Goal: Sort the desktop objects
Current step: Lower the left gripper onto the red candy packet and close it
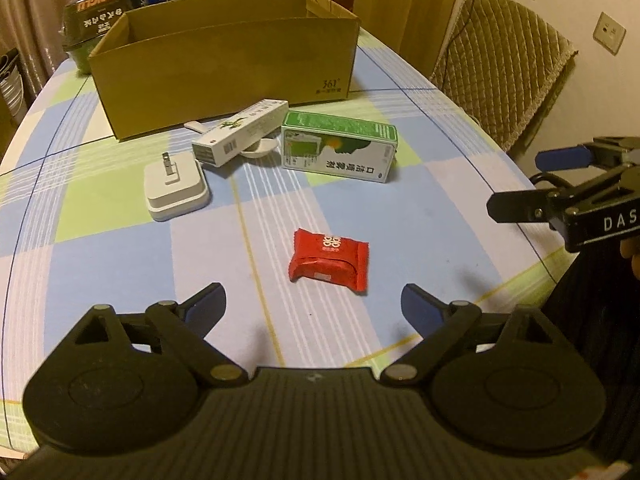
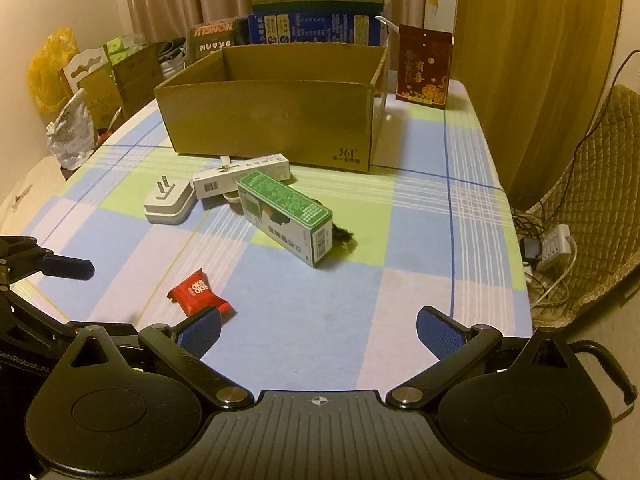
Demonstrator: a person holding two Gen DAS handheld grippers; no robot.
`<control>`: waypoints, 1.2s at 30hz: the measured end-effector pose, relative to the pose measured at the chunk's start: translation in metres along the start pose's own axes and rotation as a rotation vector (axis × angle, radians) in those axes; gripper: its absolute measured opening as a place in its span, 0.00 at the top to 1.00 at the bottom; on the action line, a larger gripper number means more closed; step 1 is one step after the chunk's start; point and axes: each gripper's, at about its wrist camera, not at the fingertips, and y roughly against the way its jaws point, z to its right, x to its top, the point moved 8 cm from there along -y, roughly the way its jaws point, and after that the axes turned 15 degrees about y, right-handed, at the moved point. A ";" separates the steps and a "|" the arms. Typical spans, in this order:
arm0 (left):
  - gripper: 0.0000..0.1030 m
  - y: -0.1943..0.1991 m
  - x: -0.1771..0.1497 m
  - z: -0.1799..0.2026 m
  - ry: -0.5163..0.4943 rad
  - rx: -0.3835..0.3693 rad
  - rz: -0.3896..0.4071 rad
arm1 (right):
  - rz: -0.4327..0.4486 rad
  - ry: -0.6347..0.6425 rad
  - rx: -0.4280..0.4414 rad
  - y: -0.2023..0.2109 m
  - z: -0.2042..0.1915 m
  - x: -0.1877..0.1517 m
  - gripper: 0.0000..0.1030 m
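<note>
A red snack packet lies on the checked tablecloth just ahead of my left gripper, which is open and empty. Beyond it lie a green and white box, a long white box, a white spoon and a white plug adapter. An open cardboard box stands behind them. My right gripper is open over bare cloth; it shows at the right edge of the left wrist view.
Printed cartons and a dark red pouch stand behind the cardboard box. A quilted chair is off the table's right edge, with a power strip and cables on the floor. Bags and boxes crowd the left.
</note>
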 end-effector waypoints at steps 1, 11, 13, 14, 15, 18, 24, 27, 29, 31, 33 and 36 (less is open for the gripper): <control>0.13 -0.001 0.000 0.000 -0.003 0.000 -0.003 | -0.003 0.002 0.000 -0.001 0.000 0.000 0.02; 0.24 -0.020 0.001 0.005 -0.026 -0.011 -0.027 | -0.026 0.016 0.003 -0.013 0.002 0.003 0.02; 0.26 -0.026 0.002 0.006 -0.032 -0.014 -0.037 | -0.033 0.028 0.005 -0.017 0.003 0.005 0.02; 0.28 -0.030 0.001 0.007 -0.042 -0.017 -0.045 | -0.037 0.038 0.006 -0.019 0.003 0.006 0.02; 0.29 -0.033 0.001 0.008 -0.052 -0.021 -0.050 | -0.041 0.049 0.006 -0.021 0.003 0.007 0.02; 0.30 -0.044 0.002 0.011 -0.076 -0.032 -0.064 | -0.056 0.089 -0.003 -0.027 0.006 0.010 0.02; 0.36 -0.063 0.006 0.012 -0.073 -0.068 -0.090 | -0.112 0.131 0.011 -0.042 0.010 0.010 0.02; 0.39 -0.072 0.006 0.012 -0.076 -0.075 -0.103 | -0.136 0.163 0.021 -0.050 0.008 0.008 0.02; 0.43 -0.078 0.006 0.013 -0.082 -0.076 -0.113 | -0.149 0.169 0.026 -0.054 0.008 0.008 0.02; 0.45 -0.082 0.006 0.014 -0.094 -0.077 -0.113 | -0.151 0.171 0.029 -0.057 0.008 0.009 0.02; 0.46 -0.083 0.007 0.015 -0.099 -0.081 -0.108 | -0.157 0.185 0.027 -0.060 0.007 0.010 0.02; 0.50 -0.085 0.009 0.017 -0.105 -0.088 -0.105 | -0.162 0.209 0.024 -0.066 0.006 0.012 0.02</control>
